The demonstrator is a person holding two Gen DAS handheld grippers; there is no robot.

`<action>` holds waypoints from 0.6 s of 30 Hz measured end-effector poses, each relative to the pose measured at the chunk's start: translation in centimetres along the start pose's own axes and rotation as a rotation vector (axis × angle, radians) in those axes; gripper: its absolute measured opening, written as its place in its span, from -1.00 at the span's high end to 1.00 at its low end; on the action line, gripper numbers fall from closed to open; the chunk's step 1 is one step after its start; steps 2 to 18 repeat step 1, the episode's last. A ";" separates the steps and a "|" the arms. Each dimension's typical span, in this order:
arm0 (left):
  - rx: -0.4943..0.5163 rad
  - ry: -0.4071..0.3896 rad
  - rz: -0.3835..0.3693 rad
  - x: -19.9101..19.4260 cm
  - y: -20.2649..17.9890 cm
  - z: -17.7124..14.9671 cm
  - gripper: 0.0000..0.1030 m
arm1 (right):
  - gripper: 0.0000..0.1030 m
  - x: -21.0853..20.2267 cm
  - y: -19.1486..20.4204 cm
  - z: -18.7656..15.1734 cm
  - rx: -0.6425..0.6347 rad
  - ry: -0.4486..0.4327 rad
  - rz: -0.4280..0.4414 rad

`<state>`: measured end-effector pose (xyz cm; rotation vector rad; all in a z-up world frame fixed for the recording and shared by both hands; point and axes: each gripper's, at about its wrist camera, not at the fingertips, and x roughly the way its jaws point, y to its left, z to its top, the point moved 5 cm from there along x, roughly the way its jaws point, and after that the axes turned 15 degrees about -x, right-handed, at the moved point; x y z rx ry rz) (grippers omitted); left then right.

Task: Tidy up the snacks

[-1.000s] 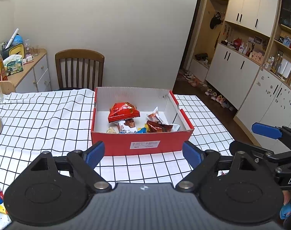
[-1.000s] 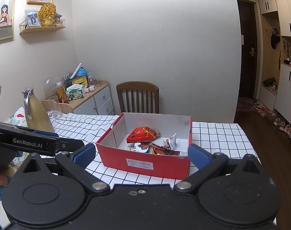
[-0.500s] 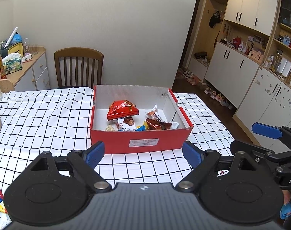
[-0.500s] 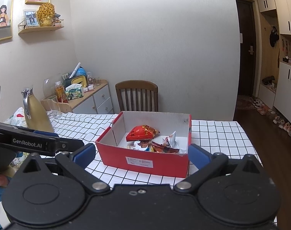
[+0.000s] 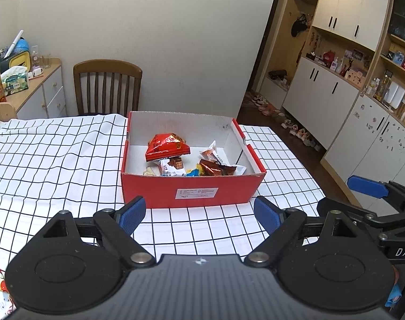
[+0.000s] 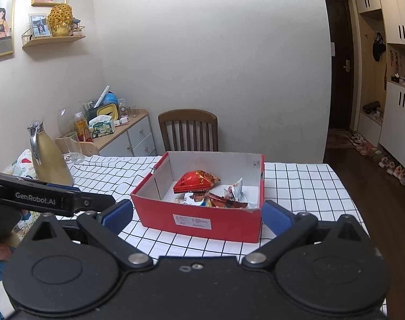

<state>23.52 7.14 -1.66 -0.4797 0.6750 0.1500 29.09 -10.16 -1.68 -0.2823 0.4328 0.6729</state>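
Left gripper [image 5: 199, 214]: tilted down toward the box, fingers wide, empty.
Right gripper [image 6: 197, 214]: same tilt, fingers wide, empty.
Box [image 5: 191, 192]: one, red, on the checked cloth [image 5: 55, 165], just past both grippers.
Snacks [image 5: 166, 148]: several packets, all in the box.
Chair [image 5: 107, 86]: one, behind the table.

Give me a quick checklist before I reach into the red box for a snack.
1. Left tool open, nothing between its pads: ok.
2. Right tool open, nothing held: ok.
3. Red box sits flat on the checked tablecloth, top open: ok.
4. Big red snack bag on top of the pile, unobstructed: ok.
5. Number of wrappers under it: cannot tell.
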 end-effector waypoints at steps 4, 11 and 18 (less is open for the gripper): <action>-0.004 0.001 0.003 0.1 0.1 0.0 -0.71 | -0.99 0.1 -0.1 -0.2 0.004 0.004 -0.001; -0.004 0.001 0.003 0.1 0.1 0.0 -0.71 | -0.99 0.1 -0.1 -0.2 0.004 0.004 -0.001; -0.004 0.001 0.003 0.1 0.1 0.0 -0.71 | -0.99 0.1 -0.1 -0.2 0.004 0.004 -0.001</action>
